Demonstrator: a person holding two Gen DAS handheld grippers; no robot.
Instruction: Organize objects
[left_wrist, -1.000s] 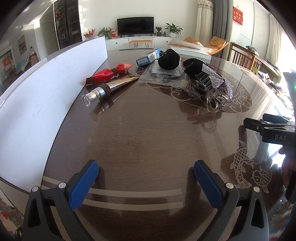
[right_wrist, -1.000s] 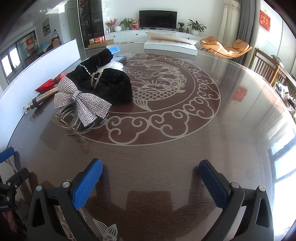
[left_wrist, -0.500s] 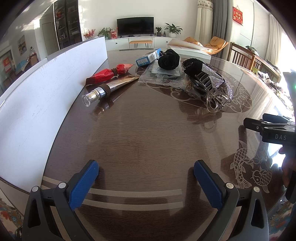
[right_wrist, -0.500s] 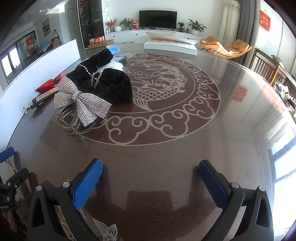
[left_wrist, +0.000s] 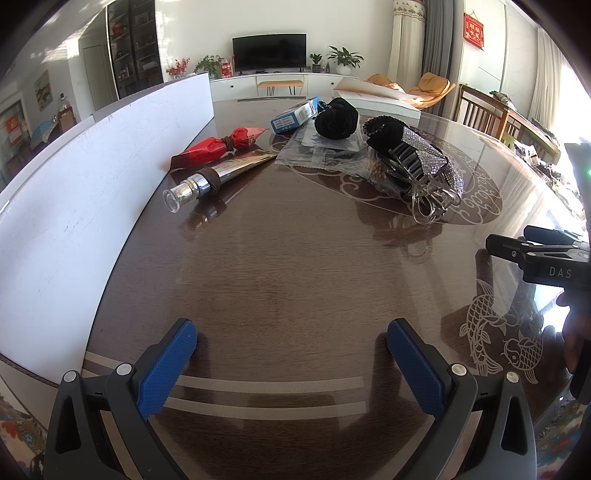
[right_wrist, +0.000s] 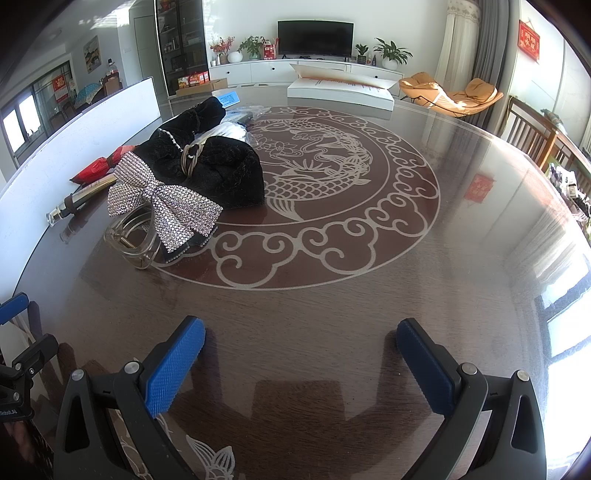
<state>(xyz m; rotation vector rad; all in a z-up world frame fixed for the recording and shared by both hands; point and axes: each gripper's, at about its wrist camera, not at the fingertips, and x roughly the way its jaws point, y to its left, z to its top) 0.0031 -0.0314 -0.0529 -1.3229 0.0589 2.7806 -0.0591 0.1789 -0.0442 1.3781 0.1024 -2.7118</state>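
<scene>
A heap of small items lies on the round dark table (left_wrist: 295, 266). A gold tube with a silver cap (left_wrist: 218, 177) and a red packet (left_wrist: 218, 147) rest by the white board. Farther back are a blue box (left_wrist: 294, 116), a black scrunchie (left_wrist: 337, 119) and clear bags (left_wrist: 317, 147). A rhinestone bow (right_wrist: 159, 199) on a clear claw clip (right_wrist: 136, 240) sits in front of a black velvet bow (right_wrist: 218, 170). My left gripper (left_wrist: 291, 343) is open and holds nothing, well short of the tube. My right gripper (right_wrist: 301, 341) is open too, over bare table right of the clip.
A long white board (left_wrist: 74, 192) runs along the table's left side. A white flat box (right_wrist: 340, 92) lies at the far edge. Wooden chairs (right_wrist: 535, 133) stand to the right. The other gripper's body (left_wrist: 546, 258) shows at the right edge of the left wrist view.
</scene>
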